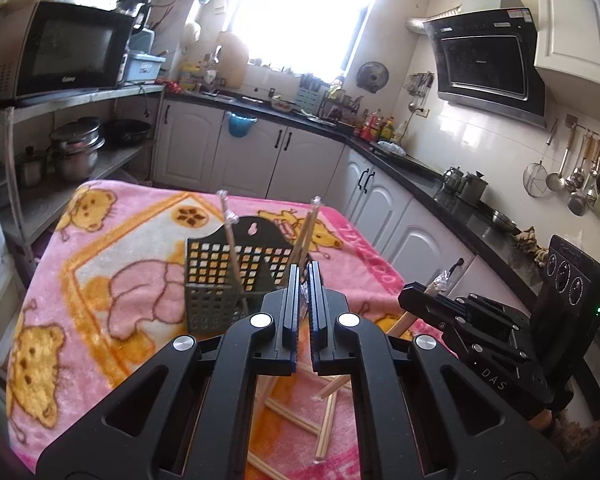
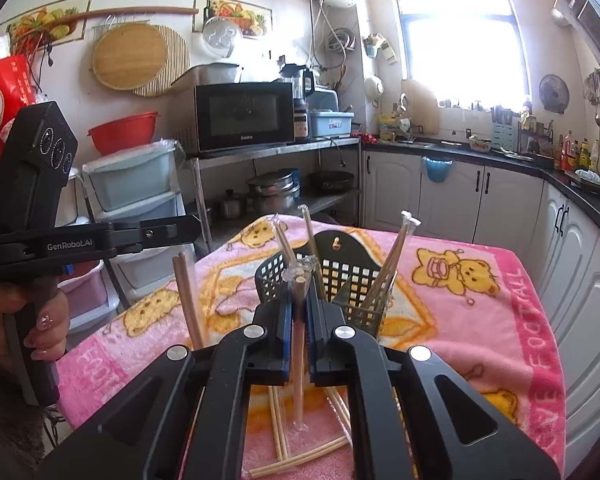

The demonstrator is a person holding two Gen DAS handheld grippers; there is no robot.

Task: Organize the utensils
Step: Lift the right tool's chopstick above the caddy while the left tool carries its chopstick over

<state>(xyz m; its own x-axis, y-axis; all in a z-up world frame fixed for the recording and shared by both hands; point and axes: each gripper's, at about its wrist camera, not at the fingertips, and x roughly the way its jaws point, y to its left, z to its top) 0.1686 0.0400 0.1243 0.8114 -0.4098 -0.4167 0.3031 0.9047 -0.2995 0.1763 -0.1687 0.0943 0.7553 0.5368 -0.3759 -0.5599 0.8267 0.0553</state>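
A dark green perforated utensil holder (image 1: 220,276) (image 2: 348,280) stands on the pink bear blanket with several wrapped chopstick pairs (image 1: 230,240) (image 2: 396,256) leaning in it. My left gripper (image 1: 305,280) is shut on a wrapped chopstick pair (image 1: 306,236), just in front of the holder; it also shows in the right wrist view (image 2: 188,300). My right gripper (image 2: 299,300) is shut on another wrapped pair (image 2: 299,344), held upright near the holder's front; it shows in the left wrist view (image 1: 420,292) too. Loose chopsticks (image 1: 328,420) (image 2: 284,432) lie on the blanket below both grippers.
The blanket-covered table (image 1: 100,280) (image 2: 500,320) sits in a kitchen. A metal rack with a microwave (image 1: 72,48) (image 2: 244,114) and pots stands to the left. White cabinets and a black counter (image 1: 460,196) run along the right.
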